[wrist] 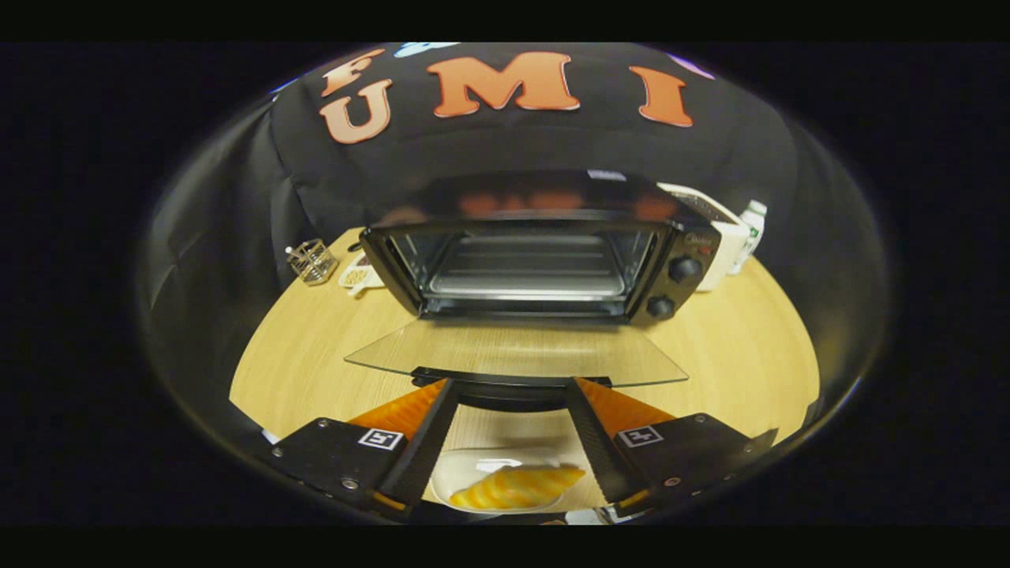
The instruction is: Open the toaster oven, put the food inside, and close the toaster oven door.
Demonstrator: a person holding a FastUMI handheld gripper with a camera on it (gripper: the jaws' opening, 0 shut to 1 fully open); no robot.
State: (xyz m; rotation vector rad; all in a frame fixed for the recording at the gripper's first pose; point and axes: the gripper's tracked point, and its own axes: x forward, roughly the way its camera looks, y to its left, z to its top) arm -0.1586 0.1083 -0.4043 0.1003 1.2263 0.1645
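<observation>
Toaster oven (544,260) sits mid-desk, its glass door (513,355) already dropped flat toward me, rack and cavity exposed. My hand-held gripper (511,388) has its fingers spread wide with nothing held; the tips sit at the door handle (509,386), one on each side.

The food, a yellow-orange pastry (517,487), lies on a white plate (465,473) on the wooden desk (750,355), below and between the fingers, nearer me than the door.

Step in hand, as I judge it: fetch the food. I'd back off the door, dip down, straddle the pastry across its narrow width and close gently; it looks soft and flaky.

Writing: a small logo above the two knobs (684,269), too small to read. The labels on the white bottle (753,225) are blurred too.
</observation>
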